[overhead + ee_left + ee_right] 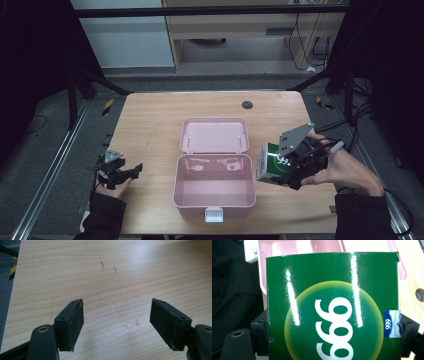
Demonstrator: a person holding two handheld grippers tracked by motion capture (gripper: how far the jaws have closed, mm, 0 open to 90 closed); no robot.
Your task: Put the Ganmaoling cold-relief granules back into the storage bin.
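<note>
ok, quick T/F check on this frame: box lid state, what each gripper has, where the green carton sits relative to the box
1. The pink box is open, lid folded back flat on the table. True.
2. The right gripper holds nothing. False: its jaws are clamped on either side of the green carton.
3. The left gripper has its jaws spread apart over bare table. True.
4. The green carton already lies inside the pink box. False: in the high view it is held beside the box's right wall, outside it.
5. The box interior has no items in it. True, as far as the high view shows.
</note>
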